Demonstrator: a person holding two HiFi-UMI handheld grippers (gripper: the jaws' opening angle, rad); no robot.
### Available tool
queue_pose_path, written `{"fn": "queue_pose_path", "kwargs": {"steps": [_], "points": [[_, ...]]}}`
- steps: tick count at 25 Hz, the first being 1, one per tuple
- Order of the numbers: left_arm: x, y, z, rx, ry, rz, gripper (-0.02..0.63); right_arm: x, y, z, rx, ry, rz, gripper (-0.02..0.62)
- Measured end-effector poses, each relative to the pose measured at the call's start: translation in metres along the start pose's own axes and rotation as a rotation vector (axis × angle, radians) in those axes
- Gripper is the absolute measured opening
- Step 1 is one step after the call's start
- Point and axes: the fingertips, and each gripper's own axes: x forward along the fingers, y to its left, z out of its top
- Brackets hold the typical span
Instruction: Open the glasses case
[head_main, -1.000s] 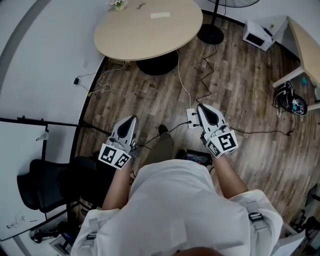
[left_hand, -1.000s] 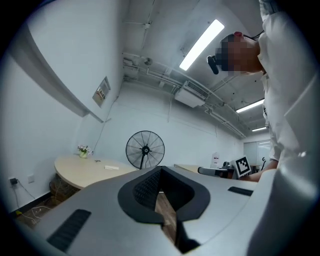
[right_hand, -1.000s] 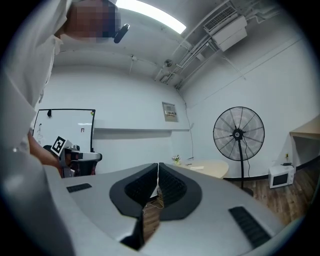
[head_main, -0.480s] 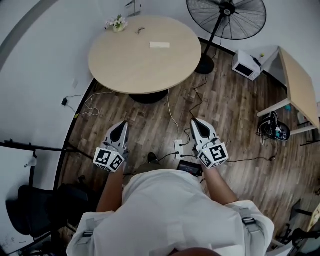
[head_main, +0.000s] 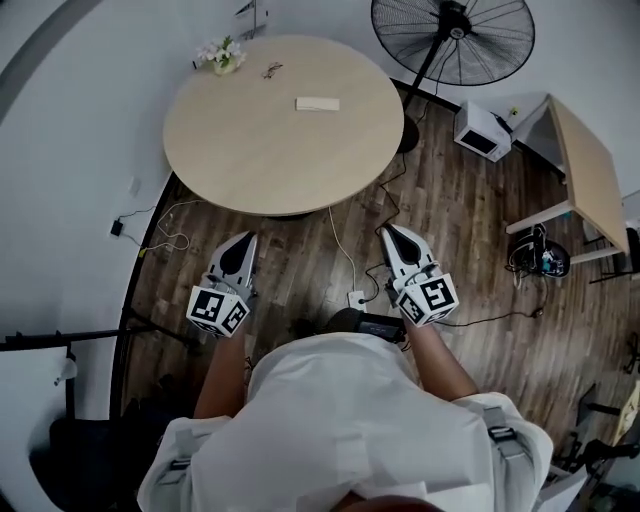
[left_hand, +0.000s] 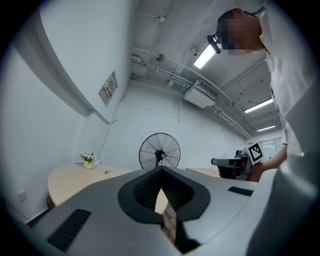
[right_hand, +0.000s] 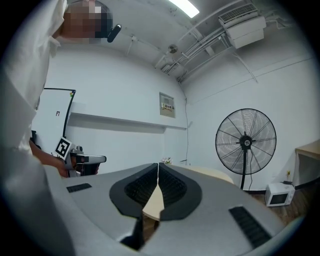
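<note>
A flat white rectangular case (head_main: 317, 103) lies on the far half of the round beige table (head_main: 250, 150). A small dark pair of glasses (head_main: 271, 70) rests further back, near a little pot of flowers (head_main: 221, 54). Both grippers hang over the wooden floor, short of the table's near edge and well away from the case. My left gripper (head_main: 243, 240) is shut and empty, its jaws meeting in the left gripper view (left_hand: 160, 172). My right gripper (head_main: 389, 232) is also shut on nothing, jaws together in the right gripper view (right_hand: 158, 167).
A standing fan (head_main: 450, 40) is behind the table at the right. A white box (head_main: 481, 131) sits on the floor beside a second desk (head_main: 585, 170). Cables and a power strip (head_main: 355, 298) lie on the floor between the grippers.
The person has stepped toward the round table, which now shows whole, with the fan in view. Both grippers stayed shut and kept their spacing.
</note>
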Motion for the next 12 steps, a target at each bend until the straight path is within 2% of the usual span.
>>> {"fn": "queue_pose_path", "kwargs": {"steps": [7, 12], "points": [[0.03, 0.026, -0.007, -0.014, 0.011, -0.014, 0.012, 0.041, -0.019, -0.001, -0.003, 0.009, 0.0, 0.025], [0.076, 0.041, -0.009, 0.006, 0.042, -0.022, 0.012, 0.078, -0.052, 0.001, 0.009, -0.02, 0.021, 0.025]]}}
